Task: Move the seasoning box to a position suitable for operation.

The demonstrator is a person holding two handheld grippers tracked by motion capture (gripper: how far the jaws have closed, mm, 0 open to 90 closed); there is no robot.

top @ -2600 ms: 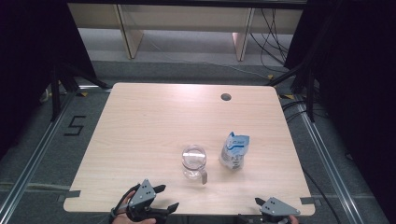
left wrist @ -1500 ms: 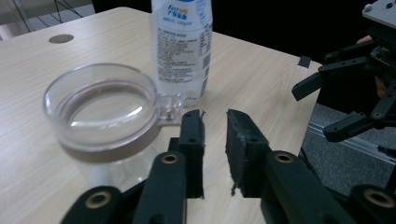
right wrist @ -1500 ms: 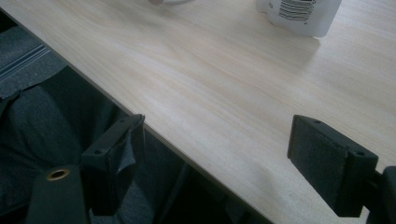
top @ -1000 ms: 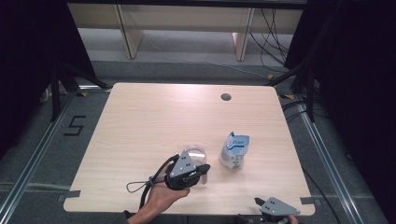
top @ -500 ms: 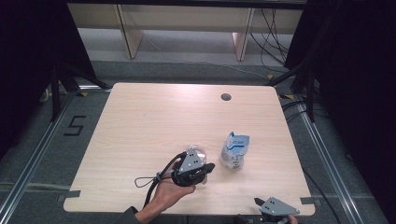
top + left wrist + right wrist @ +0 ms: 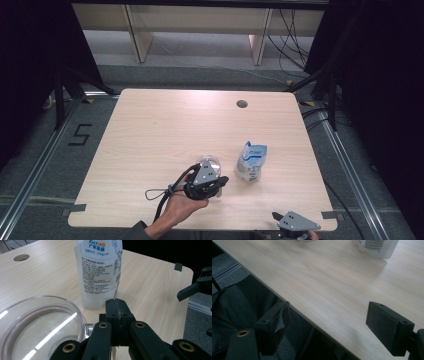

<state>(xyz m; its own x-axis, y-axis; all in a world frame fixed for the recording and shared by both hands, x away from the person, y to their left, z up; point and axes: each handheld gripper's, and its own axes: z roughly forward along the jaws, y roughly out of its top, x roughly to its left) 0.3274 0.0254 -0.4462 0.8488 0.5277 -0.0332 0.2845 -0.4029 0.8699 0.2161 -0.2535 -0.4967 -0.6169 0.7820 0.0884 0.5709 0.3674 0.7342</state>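
The bench (image 6: 150, 135) is showing a pale wood-grain top with rounded corners and a small round dark hole (image 6: 242, 104) near its far edge. Toward the near right part, a clear glass mug (image 6: 209, 163) is standing upright, round and smooth, with light glinting along its rim; from the left tool's own camera it is looking empty. Just to its right, close but apart, a soft white pouch (image 6: 251, 161) with blue printing and fine text is standing upright, its plastic slightly crumpled.

The left tool (image 6: 220, 181), black with a grey three-cornered plate on top, is sitting in a hand (image 6: 180, 207) reaching in from the near edge, right at the near side of the mug. Its jaws are pressed together with no gap, and in its own camera the mug's clear handle (image 6: 90, 328) is lying just beside the left jaw; whether they are touching I cannot tell. A black cable is looping out to the left over the wood.

The right tool (image 6: 292, 221) is hovering at the near right edge of the bench, its flat black pads (image 6: 387, 327) standing wide apart with nothing between them, one over the wood and one past the edge above dark fabric.

The far and left parts of the bench are lying open, bare wood all the way to the edges.
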